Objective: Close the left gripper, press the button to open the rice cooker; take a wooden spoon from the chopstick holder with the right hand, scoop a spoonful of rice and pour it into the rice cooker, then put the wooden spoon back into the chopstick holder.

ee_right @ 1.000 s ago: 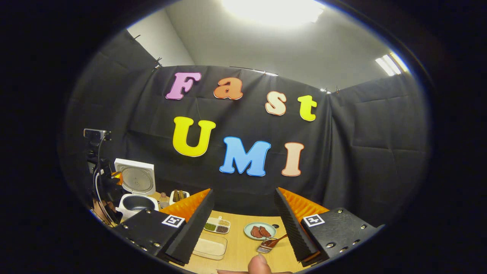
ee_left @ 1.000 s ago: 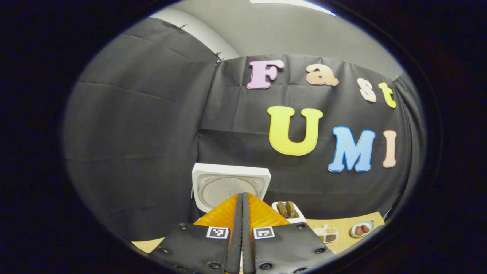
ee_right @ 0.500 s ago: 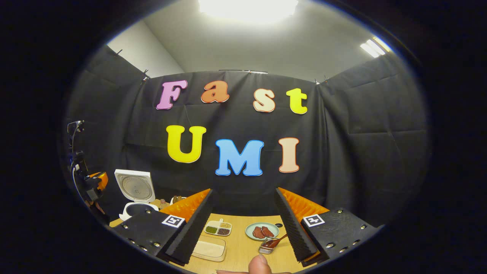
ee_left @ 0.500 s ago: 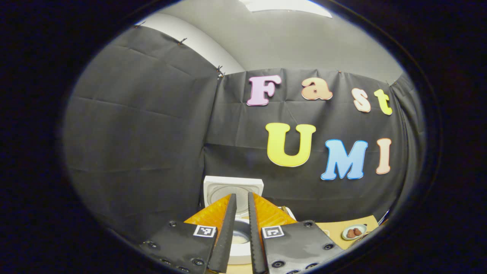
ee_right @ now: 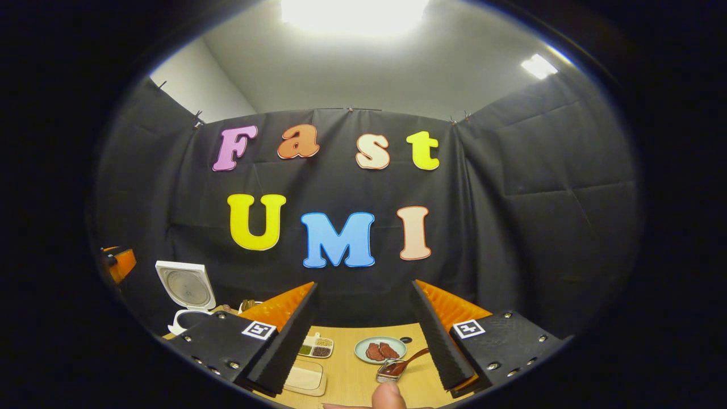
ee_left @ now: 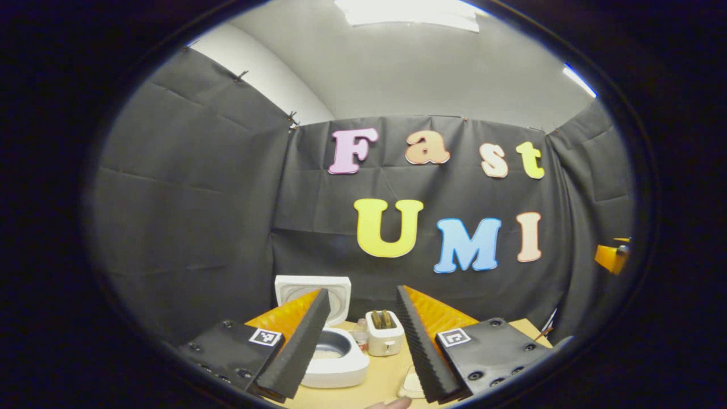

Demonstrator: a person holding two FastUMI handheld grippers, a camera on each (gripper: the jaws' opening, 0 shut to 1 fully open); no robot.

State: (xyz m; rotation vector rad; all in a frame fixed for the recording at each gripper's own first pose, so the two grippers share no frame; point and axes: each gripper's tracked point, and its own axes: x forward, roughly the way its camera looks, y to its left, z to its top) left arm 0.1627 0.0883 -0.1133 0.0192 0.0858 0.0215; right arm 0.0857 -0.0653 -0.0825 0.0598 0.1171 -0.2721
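Rice cooker (ee_left: 332,352) lid-up between the wide left jaws; right gripper (ee_right: 363,335), jaws wide and empty, may fumble the holder's (ee_left: 384,333) narrow spoon.

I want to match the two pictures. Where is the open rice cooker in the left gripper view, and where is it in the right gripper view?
Left gripper view: the rice cooker sits low and left of centre, partly behind the tool's left finger, lid up.
Right gripper view: the rice cooker is small at the far left edge, lid up.
Shared landmark: the chopstick holder just to the cooker's right.
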